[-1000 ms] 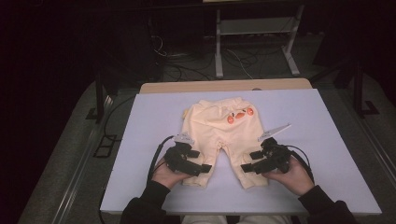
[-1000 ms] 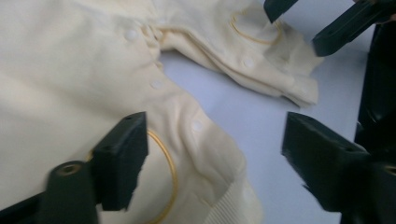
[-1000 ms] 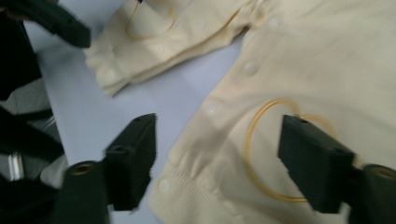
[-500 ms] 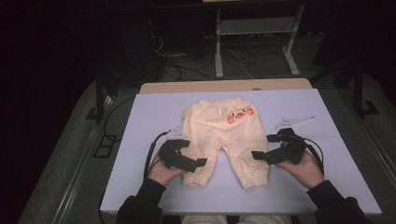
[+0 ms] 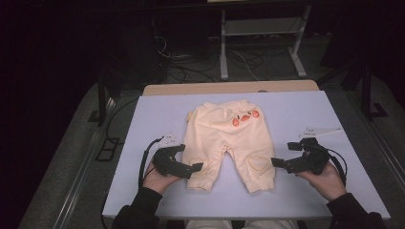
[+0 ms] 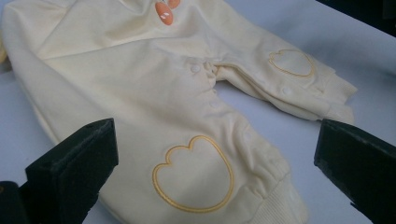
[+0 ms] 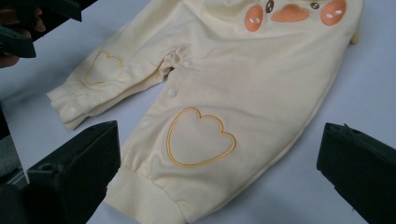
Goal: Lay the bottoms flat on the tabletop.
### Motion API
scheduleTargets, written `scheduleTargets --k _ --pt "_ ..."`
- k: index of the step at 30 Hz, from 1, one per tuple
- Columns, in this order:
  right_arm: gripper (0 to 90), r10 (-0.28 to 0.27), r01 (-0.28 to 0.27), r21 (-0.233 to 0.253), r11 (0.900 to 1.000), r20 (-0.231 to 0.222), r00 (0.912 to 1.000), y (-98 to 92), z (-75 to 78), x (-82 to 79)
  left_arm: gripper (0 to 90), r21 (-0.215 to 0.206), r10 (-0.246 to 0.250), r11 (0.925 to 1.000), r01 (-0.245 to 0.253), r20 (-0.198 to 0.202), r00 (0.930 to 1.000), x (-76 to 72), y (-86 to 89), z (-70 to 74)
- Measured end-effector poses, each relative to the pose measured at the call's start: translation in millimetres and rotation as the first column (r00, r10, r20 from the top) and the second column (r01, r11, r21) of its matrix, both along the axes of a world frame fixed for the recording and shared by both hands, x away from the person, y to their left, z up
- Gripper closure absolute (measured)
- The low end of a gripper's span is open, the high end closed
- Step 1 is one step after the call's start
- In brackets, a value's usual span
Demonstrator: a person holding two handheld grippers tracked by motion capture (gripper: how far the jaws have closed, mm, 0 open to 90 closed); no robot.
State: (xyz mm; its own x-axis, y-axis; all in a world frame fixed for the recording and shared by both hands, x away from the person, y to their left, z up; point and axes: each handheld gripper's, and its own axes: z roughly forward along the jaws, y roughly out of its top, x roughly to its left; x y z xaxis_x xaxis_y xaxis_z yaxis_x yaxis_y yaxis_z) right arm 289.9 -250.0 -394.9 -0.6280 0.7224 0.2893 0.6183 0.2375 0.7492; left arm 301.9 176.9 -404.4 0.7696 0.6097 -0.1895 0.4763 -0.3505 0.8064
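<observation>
Trousers [image 5: 227,143], pale yellow, lie flat on the white table [image 5: 143,119]; the left gripper [image 5: 193,168] and right gripper [image 5: 277,163] flank the legs, both wide apart, holding nothing.

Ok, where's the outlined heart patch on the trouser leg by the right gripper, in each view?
High view: heart patch low on the right-hand leg of the yellow trousers, just left of the right gripper.
Left gripper view: upper right, on the far leg.
Right gripper view: centre, between the jaws.
Shared landmark: the orange cheek spots near the waist.

Yellow pants [image 5: 228,143] (flat) between grippers
</observation>
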Motion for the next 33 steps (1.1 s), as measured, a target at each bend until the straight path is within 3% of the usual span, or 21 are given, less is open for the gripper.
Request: scheduleTargets --k 8,18,29,33 --pt "0.0 -0.018 0.017 0.02 1.0 0.008 0.9998 -14.3 -5.6 -11.7 0.0 -0.023 0.026 0.9994 -0.026 0.008 0.9996 -7.2 14.4 -4.4" --pt "0.0 -0.044 0.044 0.011 0.999 0.02 0.9988 -28.1 -13.8 -24.8 0.0 -0.061 0.065 0.9962 -0.063 0.035 0.9973 -15.1 32.4 -5.1" --pt "0.0 -0.063 0.062 0.008 0.998 0.057 0.9964 -39.9 -26.2 -37.7 0.0 -0.117 0.102 0.9887 -0.093 0.071 0.9922 -24.0 52.8 -12.5" --pt "0.0 -0.065 0.066 -0.005 0.998 0.083 0.9944 -43.0 -31.6 -39.0 0.0 -0.111 0.114 0.9882 -0.106 0.072 0.9909 -25.7 56.8 -16.0"
